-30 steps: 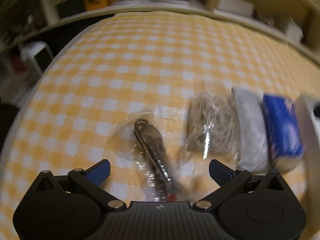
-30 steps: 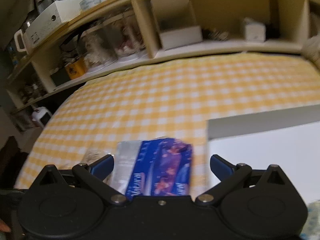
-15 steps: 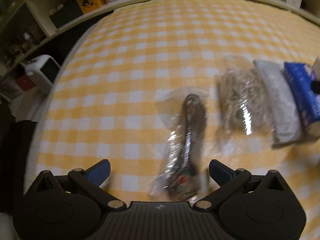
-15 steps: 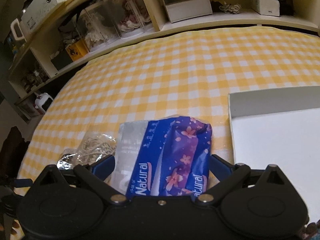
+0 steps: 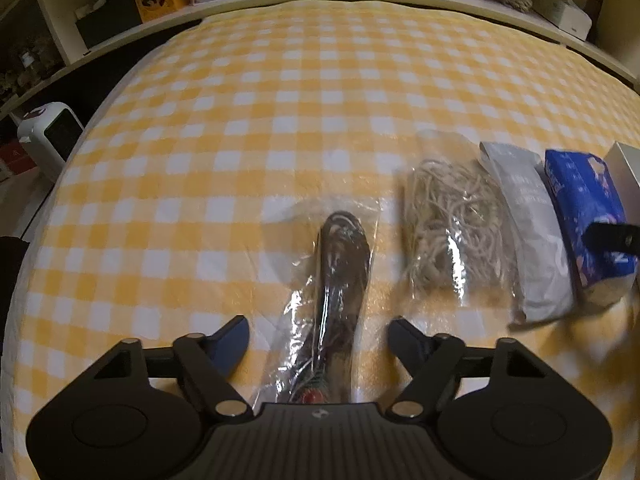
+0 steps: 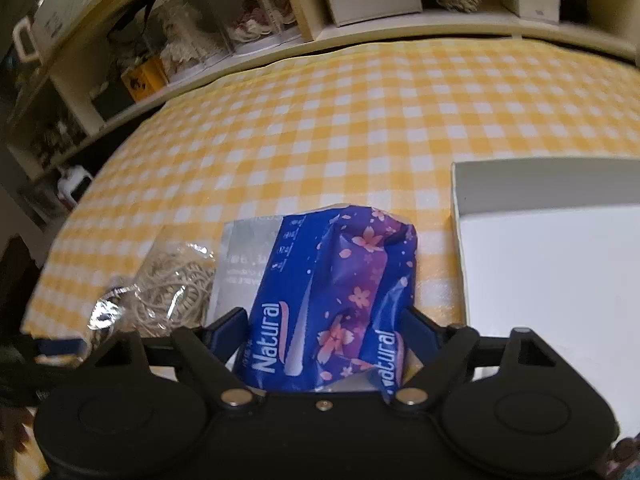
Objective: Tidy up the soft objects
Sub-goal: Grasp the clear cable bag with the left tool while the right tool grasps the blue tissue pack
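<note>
A: Currently, left gripper (image 5: pixel 318 340) is tilted down over the yellow-and-white checked tablecloth (image 5: pixel 280 120). Its jaws have just been closing. A clear plastic bag holding a dark brown coiled cord (image 5: pixel 340 280) lies lengthwise between the blue-padded fingers (image 5: pixel 234 338), with cloth showing on both sides of it. Pads not pressing it, so I log the jaws as parted.

B: And the right gripper (image 6: pixel 322 334)?

A: Jaws also just been closing. A soft blue tissue pack with pink flowers and "Natural" printed on it (image 6: pixel 332 292) sits between them. The pack fills the gap and both pads look to be against its sides, so I log it as gripped. It is crumpled at the far end.

B: Neighbours?

A: In the left wrist view, a row from left to right: cord bag, then a clear bag of cream-coloured string (image 5: pixel 452 232), then a flat grey-white packet (image 5: pixel 528 232) touching the blue pack, then the edge of a shallow white box (image 6: pixel 552 280). The box lies just beside the tissue pack on its right, a strip of cloth between them.

B: Background?

A: Cream-coloured shelves (image 6: pixel 360 36) along the far edge of the table, cluttered with boxes and clear containers.
</note>
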A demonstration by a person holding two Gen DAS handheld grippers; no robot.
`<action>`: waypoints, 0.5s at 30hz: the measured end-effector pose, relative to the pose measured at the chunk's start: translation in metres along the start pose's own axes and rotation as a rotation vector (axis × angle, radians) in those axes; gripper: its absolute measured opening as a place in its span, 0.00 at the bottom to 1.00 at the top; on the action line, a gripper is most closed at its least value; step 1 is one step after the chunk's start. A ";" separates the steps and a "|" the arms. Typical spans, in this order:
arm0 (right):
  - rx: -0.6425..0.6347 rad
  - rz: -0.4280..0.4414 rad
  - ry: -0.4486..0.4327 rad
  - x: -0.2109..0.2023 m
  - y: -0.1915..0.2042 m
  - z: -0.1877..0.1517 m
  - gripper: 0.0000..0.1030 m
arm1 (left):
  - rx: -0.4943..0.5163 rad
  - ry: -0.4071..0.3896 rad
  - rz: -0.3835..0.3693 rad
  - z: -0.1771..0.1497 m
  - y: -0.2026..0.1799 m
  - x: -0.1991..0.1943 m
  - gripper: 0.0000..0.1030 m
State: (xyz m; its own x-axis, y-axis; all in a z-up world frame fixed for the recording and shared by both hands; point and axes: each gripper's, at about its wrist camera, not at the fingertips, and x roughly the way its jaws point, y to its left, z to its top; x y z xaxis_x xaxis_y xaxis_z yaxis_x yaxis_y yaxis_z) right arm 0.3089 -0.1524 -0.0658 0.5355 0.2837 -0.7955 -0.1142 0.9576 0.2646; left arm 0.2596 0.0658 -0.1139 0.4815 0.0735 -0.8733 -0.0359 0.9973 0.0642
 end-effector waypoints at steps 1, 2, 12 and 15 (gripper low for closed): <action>-0.016 -0.004 0.005 0.001 0.001 -0.001 0.73 | -0.002 -0.003 -0.001 0.002 0.003 0.002 0.66; -0.022 -0.003 0.008 0.001 0.001 -0.001 0.72 | -0.002 -0.004 -0.002 0.003 0.003 0.003 0.62; -0.082 0.006 0.048 -0.004 0.002 -0.003 0.38 | -0.013 -0.018 -0.036 0.005 -0.001 -0.001 0.34; -0.081 0.025 0.032 -0.010 -0.003 -0.004 0.22 | -0.059 -0.028 -0.047 0.000 -0.002 -0.010 0.31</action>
State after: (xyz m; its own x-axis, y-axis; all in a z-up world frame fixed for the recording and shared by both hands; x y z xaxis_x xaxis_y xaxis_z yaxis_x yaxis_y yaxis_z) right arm 0.3004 -0.1579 -0.0610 0.5049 0.3080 -0.8064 -0.1950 0.9507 0.2410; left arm 0.2549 0.0627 -0.1057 0.5078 0.0271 -0.8610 -0.0638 0.9979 -0.0062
